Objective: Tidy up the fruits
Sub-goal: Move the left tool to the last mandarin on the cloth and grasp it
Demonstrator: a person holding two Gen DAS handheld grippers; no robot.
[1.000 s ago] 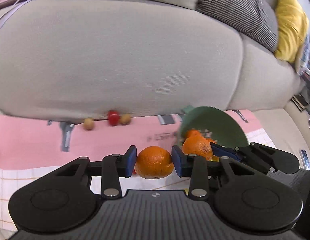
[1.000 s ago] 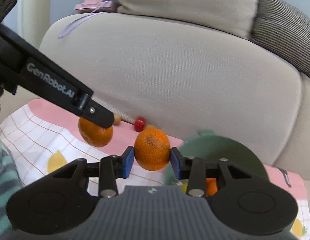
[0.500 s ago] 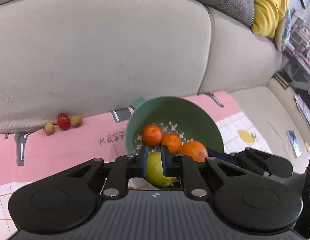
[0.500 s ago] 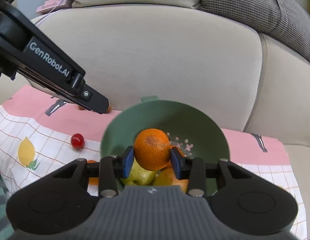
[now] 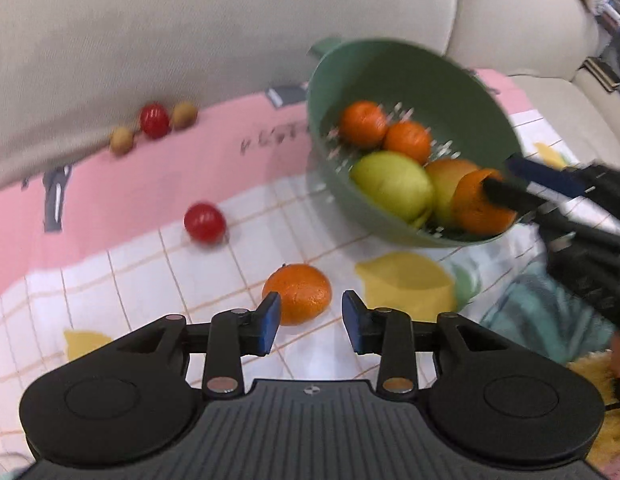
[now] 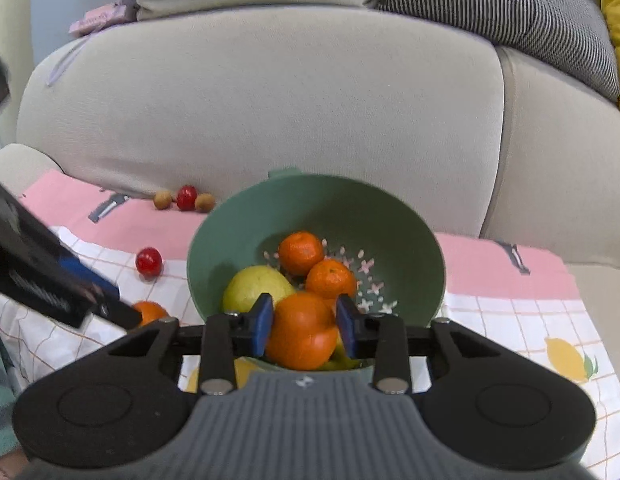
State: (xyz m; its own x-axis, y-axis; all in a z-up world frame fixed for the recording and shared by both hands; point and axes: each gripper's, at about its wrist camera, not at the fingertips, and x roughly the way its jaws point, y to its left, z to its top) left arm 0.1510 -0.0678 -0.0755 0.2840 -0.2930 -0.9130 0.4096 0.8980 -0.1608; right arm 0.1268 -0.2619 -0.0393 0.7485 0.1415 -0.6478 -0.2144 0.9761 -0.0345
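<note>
Ahead of the left gripper (image 5: 305, 318), 1 tangerine (image 5: 297, 294) lies on open cloth (image 5: 149, 280); bare cloth runs forward-left to a red fruit (image 5: 204, 223). Forward-right, the green bowl (image 5: 390, 76) blocks passage. The sofa back (image 5: 189, 32) closes the far side.

Matt green plastic bowl (image 6: 414, 236); glossy cherry (image 5: 204, 222); cloth sofa (image 6: 269, 100).
</note>
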